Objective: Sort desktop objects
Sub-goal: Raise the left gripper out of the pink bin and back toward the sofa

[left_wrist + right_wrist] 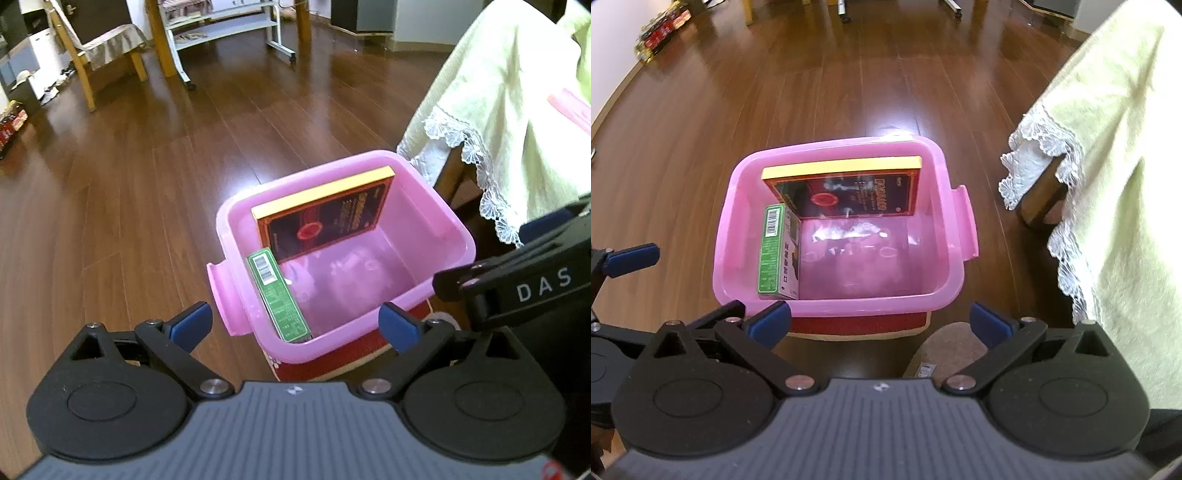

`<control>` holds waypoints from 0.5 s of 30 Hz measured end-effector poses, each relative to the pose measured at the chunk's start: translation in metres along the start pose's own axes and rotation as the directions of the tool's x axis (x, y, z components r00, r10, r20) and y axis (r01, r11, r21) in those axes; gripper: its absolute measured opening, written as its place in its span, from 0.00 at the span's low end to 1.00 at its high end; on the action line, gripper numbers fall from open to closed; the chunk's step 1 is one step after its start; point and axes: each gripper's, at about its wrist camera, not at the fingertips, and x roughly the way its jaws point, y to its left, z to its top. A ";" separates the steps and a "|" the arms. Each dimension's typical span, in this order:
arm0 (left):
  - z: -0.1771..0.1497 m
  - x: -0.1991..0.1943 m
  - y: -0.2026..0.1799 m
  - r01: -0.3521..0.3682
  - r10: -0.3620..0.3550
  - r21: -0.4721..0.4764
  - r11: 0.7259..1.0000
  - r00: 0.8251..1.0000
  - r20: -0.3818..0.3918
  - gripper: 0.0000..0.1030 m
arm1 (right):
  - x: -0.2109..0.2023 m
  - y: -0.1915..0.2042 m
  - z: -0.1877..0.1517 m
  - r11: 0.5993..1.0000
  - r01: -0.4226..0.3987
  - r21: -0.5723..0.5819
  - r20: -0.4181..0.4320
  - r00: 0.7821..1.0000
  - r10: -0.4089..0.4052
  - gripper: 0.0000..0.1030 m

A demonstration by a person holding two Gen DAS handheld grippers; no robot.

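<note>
A glossy, translucent pink plastic bin (955,236) holds two cardboard boxes (849,192); both tongs (295,323) (881,321) are spread wide, empty.

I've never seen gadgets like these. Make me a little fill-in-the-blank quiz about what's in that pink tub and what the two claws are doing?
1. The translucent pink plastic tub holds ____ boxes.
2. The narrow green cardboard box lies along the tub's ____ wall in the right wrist view.
3. The dark red box with a yellow edge leans against the ____ wall.
4. The left gripper and right gripper both hold ____.

Answers: two; left; far; nothing
</note>
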 end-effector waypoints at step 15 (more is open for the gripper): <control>0.006 0.007 0.003 0.042 -0.042 -0.007 0.999 0.998 0.049 0.99 | -0.020 -0.016 -0.001 0.997 -0.044 0.069 0.136 0.990 0.034 0.99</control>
